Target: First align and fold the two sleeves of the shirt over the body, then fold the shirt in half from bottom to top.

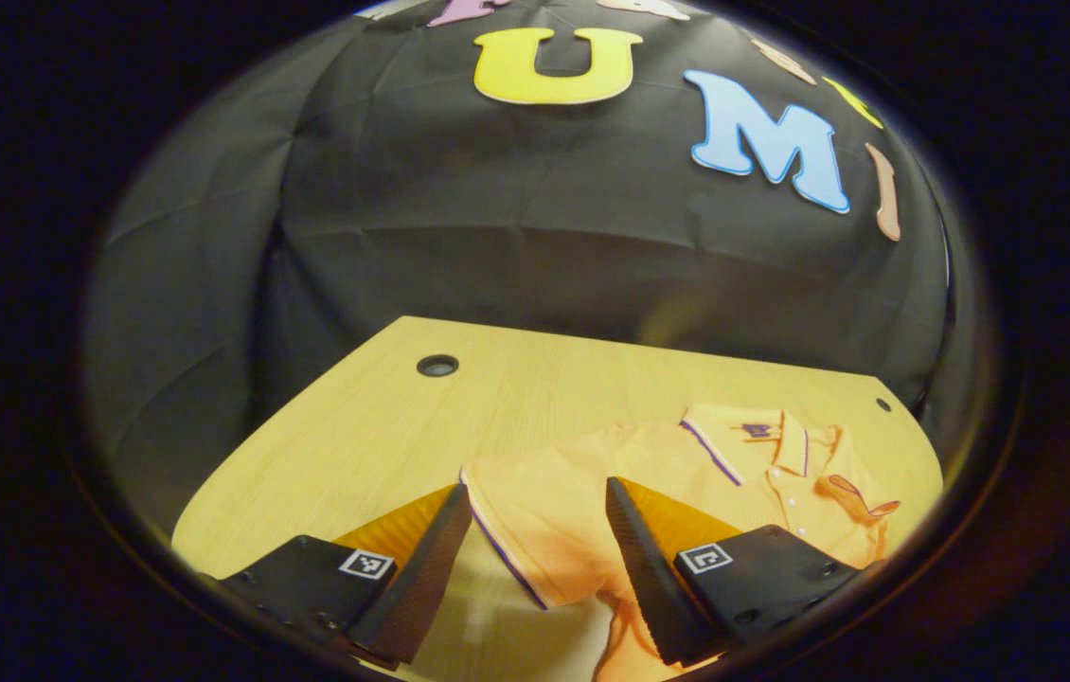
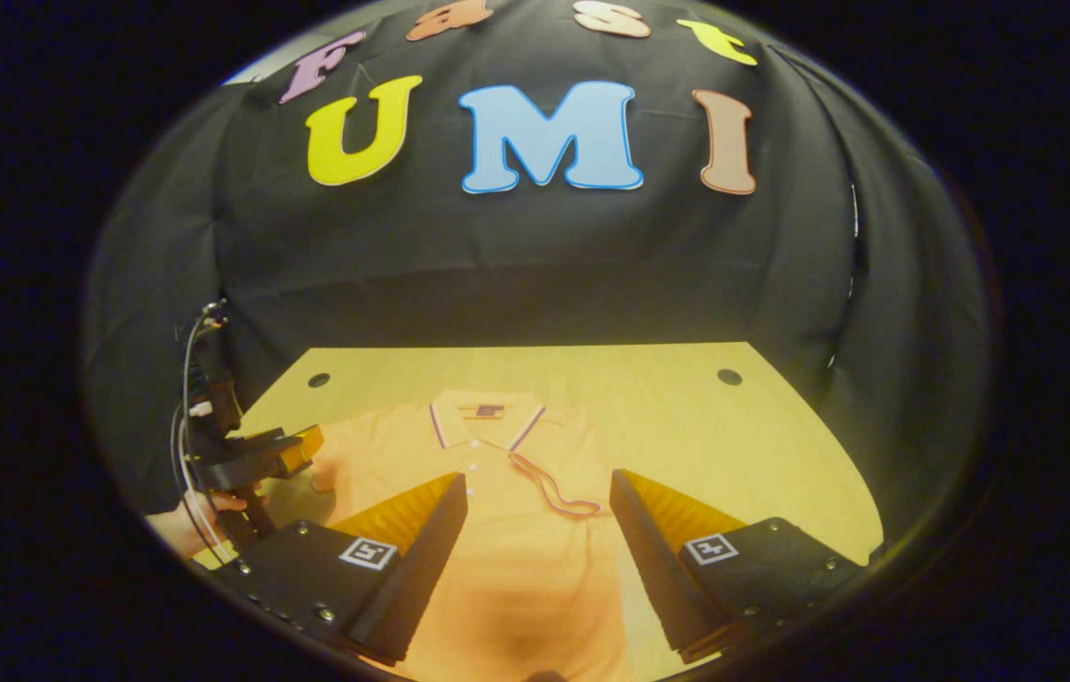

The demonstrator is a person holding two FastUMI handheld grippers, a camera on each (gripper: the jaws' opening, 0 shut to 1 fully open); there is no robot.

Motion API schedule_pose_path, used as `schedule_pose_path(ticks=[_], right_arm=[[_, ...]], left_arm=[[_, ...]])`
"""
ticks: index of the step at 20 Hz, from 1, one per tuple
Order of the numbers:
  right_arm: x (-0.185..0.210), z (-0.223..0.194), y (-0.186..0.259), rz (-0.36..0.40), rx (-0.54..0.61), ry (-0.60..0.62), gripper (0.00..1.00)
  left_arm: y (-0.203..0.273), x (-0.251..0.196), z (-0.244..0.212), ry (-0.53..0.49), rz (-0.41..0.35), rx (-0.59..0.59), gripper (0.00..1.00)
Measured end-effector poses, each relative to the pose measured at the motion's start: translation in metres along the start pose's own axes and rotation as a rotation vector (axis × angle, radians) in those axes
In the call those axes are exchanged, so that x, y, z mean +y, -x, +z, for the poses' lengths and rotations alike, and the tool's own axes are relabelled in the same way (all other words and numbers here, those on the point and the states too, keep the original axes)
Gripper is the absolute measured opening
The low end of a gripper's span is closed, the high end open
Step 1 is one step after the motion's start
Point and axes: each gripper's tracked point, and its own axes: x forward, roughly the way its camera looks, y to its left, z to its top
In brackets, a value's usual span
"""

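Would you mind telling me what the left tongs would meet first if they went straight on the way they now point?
Probably the shirt: its sleeve lies between the open left tongs, just ahead on the table. Depth is hard to judge, so contact could come slightly farther along the cloth.

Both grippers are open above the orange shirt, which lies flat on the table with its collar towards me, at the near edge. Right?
Not quite: the collar lies at the far side, towards the booth wall, as the right gripper view shows. The rest holds: left gripper and right gripper have open jaws above the orange shirt on the table.
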Motion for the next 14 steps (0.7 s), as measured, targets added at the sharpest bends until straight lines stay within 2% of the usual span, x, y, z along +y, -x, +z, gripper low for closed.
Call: schedule_pose_path(ticks=[8,14], right_arm=[[-0.016,-0.013,0.023,-0.02,0.033,-0.009,0.95],[-0.016,-0.019,0.028,-0.003,0.045,-0.025,0.95]], left_arm=[[-0.045,0.022,-0.022,0.065,0.089,0.086,0.93],[-0.054,0.017,-0.028,0.013,0.098,0.126,0.94]])
